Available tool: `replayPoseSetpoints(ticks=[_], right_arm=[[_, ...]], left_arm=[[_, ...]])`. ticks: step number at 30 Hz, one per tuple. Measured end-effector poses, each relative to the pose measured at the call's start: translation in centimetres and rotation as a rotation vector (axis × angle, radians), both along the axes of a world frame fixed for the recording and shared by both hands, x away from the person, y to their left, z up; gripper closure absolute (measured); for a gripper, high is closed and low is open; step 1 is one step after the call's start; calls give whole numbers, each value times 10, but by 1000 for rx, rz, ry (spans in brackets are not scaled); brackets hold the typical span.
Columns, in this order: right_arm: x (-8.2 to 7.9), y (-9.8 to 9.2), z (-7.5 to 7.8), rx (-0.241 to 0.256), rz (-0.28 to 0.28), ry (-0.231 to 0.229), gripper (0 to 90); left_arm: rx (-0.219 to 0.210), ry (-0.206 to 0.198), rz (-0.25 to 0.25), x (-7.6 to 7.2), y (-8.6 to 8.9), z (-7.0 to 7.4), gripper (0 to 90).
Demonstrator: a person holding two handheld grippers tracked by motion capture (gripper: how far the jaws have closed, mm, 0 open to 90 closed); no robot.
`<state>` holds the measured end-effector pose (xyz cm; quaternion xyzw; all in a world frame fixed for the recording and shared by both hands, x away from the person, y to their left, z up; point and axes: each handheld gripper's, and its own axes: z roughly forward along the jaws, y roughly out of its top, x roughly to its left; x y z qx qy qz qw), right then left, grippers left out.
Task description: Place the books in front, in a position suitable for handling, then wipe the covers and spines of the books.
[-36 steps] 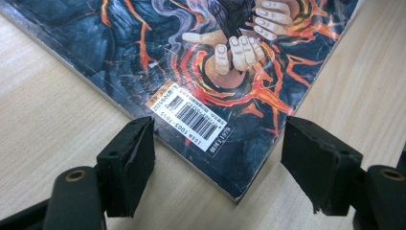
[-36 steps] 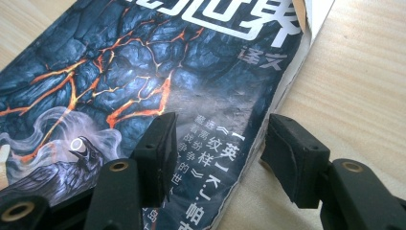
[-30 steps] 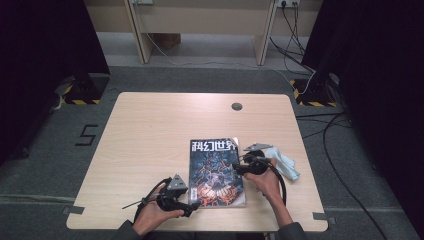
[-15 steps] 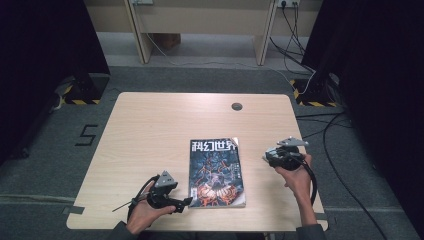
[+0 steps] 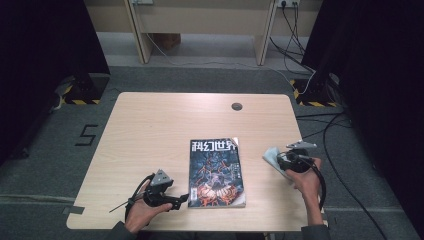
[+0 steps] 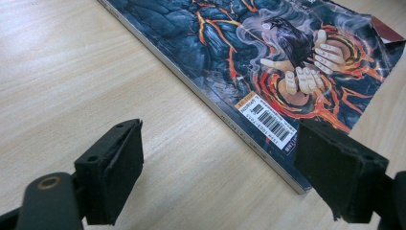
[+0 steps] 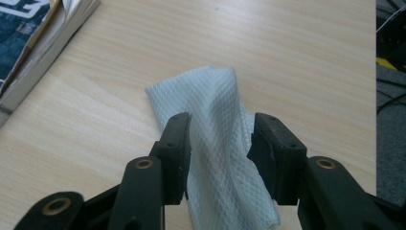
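A magazine (image 5: 216,172) with a dark blue and orange cover lies flat on the wooden table (image 5: 160,130), near the front. My left gripper (image 5: 180,200) stands open just left of the magazine's near left corner; in the left gripper view its wide-apart jaws frame the spine and barcode of the magazine (image 6: 268,62). My right gripper (image 5: 280,161) is at the table's right side, over a pale folded cloth (image 5: 271,156). In the right gripper view the right gripper (image 7: 218,143) is open, its jaws on either side of a raised fold of the cloth (image 7: 210,96).
A round cable hole (image 5: 237,106) sits at the table's far side. The table's right edge lies close behind the right hand, with cables (image 5: 330,135) on the floor beyond. The magazine's corner (image 7: 28,33) shows left of the cloth.
My right gripper moved right, away from the magazine's edge, and now stands over the cloth. My left gripper shifted slightly left, off the magazine's corner.
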<state>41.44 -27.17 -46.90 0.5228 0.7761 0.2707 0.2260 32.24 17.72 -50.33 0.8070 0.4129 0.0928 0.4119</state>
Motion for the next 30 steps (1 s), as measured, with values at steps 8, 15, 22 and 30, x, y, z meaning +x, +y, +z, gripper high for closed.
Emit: replayPoseSetpoints(ticks=[8, 15, 22, 30], right_arm=[[2, 2, -9, -19, 19, 58, 598], [5, -1, -22, -3, 33, 92, 693], [4, -3, -17, 8, 35, 55, 785], [-3, 28, 20, 29, 118, -78, 790]], left_arm=[[-16, -1, 5, 5, -9, -3, 169], [-4, -16, -13, 12, -30, -7, 178], [50, -30, -55, 11, -45, -12, 225], [59, -43, -51, 7, -46, -12, 265]])
